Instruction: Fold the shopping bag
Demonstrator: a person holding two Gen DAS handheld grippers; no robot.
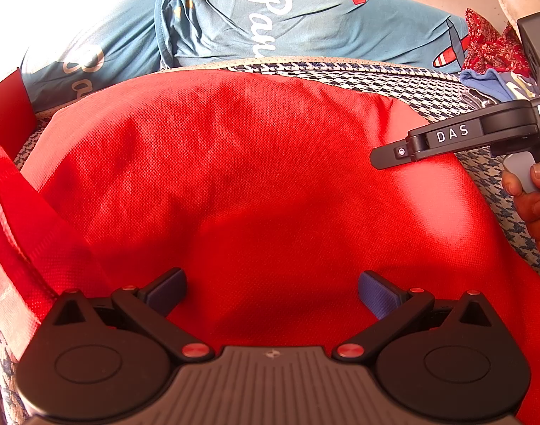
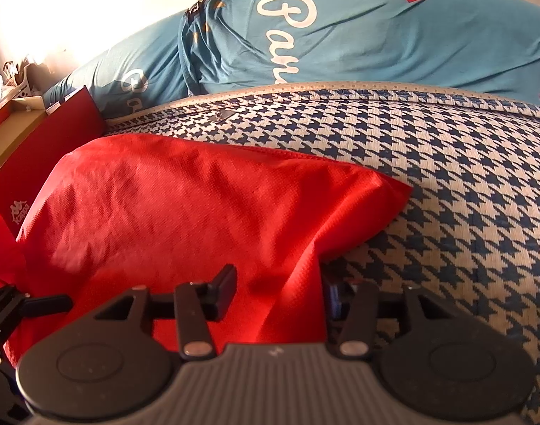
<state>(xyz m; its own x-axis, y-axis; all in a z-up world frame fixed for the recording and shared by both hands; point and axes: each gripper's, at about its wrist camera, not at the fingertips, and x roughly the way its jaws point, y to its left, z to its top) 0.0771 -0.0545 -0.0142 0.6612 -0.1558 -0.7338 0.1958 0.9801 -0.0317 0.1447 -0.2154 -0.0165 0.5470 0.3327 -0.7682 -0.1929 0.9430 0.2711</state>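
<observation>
On the houndstooth mat (image 2: 447, 177), both hand-held grippers spread over the red shopping bag (image 1: 252, 177)

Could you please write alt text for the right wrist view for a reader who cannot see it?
A red shopping bag lies rumpled on a blue-and-white houndstooth mat, its near edge between the parted right tongs. Behind lies a blue pillow with white lettering.

shopping bag (image 2: 170, 205): bright red | mat (image 2: 447, 184): blue-and-white houndstooth | sheet (image 2: 358, 35): teal (white script lettering) | fingers (image 1: 378, 299): blue pads
</observation>
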